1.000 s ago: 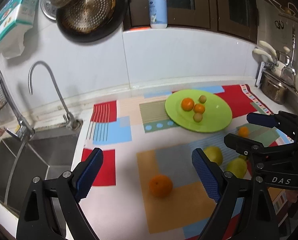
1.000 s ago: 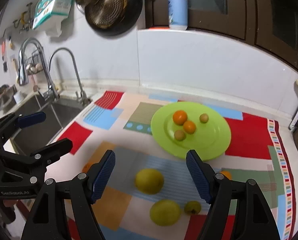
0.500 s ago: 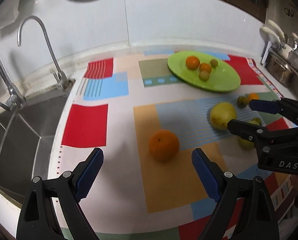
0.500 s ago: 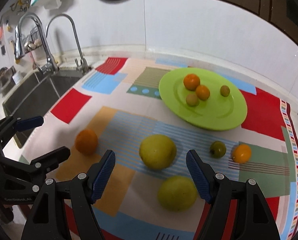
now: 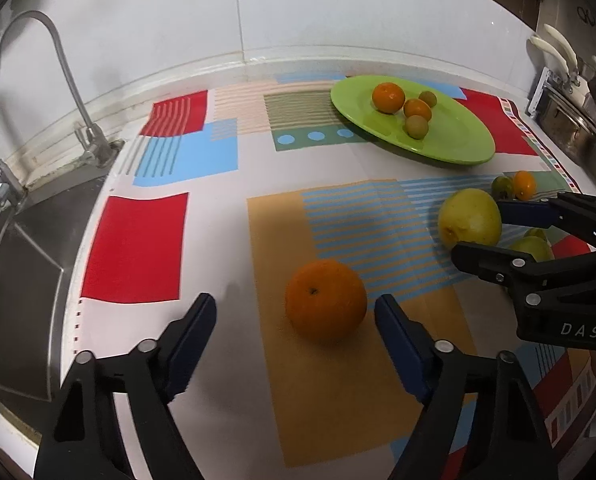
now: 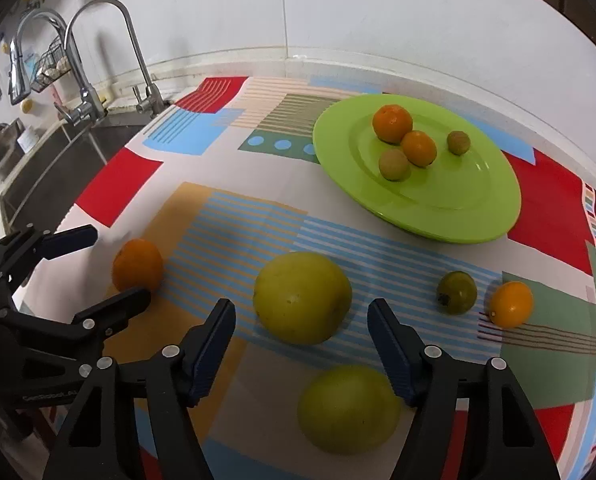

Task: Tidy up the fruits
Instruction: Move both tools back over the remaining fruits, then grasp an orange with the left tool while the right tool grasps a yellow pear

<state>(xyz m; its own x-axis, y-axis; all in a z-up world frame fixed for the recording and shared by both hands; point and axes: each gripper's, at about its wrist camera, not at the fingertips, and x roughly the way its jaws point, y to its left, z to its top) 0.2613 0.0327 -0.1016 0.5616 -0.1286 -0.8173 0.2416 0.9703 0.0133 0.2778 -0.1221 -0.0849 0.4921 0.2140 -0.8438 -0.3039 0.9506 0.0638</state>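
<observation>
Below, orange (image 5: 325, 304) between closing left tongs (image 5: 296, 322), yellow fruit (image 6: 302, 297) between closing right tongs (image 6: 298, 330), neither gripped.

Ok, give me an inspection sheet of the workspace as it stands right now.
Surface: patterned mat covering the counter, flat.
Job's things: green plate holding four small fruits; loose on the mat are an orange, two big yellow fruits, a small green fruit and a small orange fruit.
Clutter: nothing seen.
Grippers: left gripper closing, the orange between its jaws, untouched; right gripper closing around the farther yellow fruit, no contact visible.
Cables: nothing seen.
Surroundings: sink and taps left, white wall behind.
</observation>
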